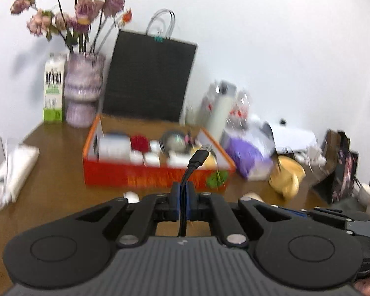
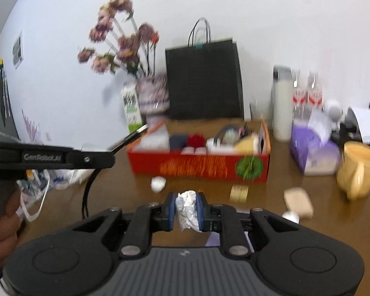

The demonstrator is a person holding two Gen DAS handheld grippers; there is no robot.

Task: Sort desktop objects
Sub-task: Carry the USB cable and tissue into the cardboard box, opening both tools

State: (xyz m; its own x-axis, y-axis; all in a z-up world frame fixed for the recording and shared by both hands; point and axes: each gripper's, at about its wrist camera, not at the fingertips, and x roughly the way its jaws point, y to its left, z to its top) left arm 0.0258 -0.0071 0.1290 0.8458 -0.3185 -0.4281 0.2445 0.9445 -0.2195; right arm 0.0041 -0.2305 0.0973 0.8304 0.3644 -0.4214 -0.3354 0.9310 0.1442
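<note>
**Inspector:** Left wrist view first. The left gripper (image 1: 183,197) is pinching a black USB cable (image 1: 188,172), whose plug stands up at twelve o'clock of the jaws, in line with the red box (image 1: 145,172) on the brown desk (image 1: 51,172). State the right side.

**Assistant:** Right wrist view: the right gripper (image 2: 186,208) is pressed onto a crumpled white paper ball (image 2: 188,209), held above the desk. The red box (image 2: 197,165) lies at twelve o'clock, already holding assorted small items. Loose on the desk between gripper and box: a second paper wad (image 2: 157,183) at eleven o'clock and a gold roll (image 2: 239,193) at one o'clock. A beige block (image 2: 299,201) and yellow mug (image 2: 357,167) sit towards two o'clock.

**Inspector:** Step in hand?

**Assistant:** In my judgement, transport: both items are grasped and neither is yet placed. Blur makes finer detail uncertain.

**Inspector:** Requirement for the next move?

**Assistant:** Likely carrying the cable over the box's near wall and releasing it so its slack follows. The paper looks like waste; no bin is visible, so its destination cannot be stated.
</note>
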